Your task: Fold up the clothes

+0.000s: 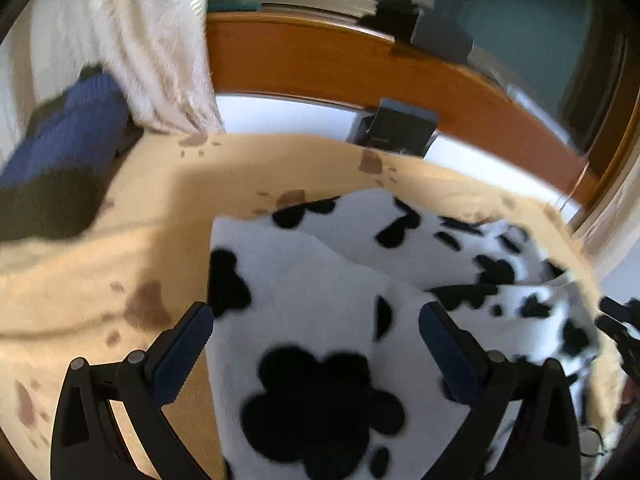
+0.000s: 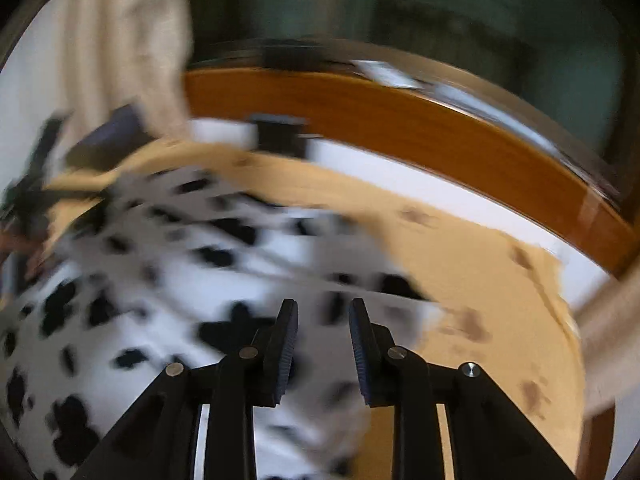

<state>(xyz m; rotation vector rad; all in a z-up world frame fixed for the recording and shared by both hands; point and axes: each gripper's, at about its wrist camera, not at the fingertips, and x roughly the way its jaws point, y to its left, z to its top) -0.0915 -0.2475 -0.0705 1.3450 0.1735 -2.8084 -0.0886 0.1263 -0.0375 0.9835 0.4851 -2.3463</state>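
A white fleece garment with black cow patches (image 1: 320, 280) lies crumpled on a tan blanket (image 1: 120, 240) printed with brown paw marks. My left gripper (image 1: 316, 320) is open wide, its blue pads (image 1: 184, 344) on either side of a flat fold of the fleece, not pressing it. In the right wrist view, which is blurred, the fleece (image 2: 160, 280) fills the lower left. My right gripper (image 2: 323, 312) has its jaws close together with a bunch of fleece between the pads. The right gripper (image 1: 620, 332) also shows at the edge of the left wrist view.
A wooden bed board (image 1: 320, 60) curves behind the blanket, with white sheet (image 1: 280, 116) and a black box (image 1: 396, 128) in front of it. A blue knit item (image 1: 68, 136) and a cream cloth (image 1: 152, 40) are at the back left.
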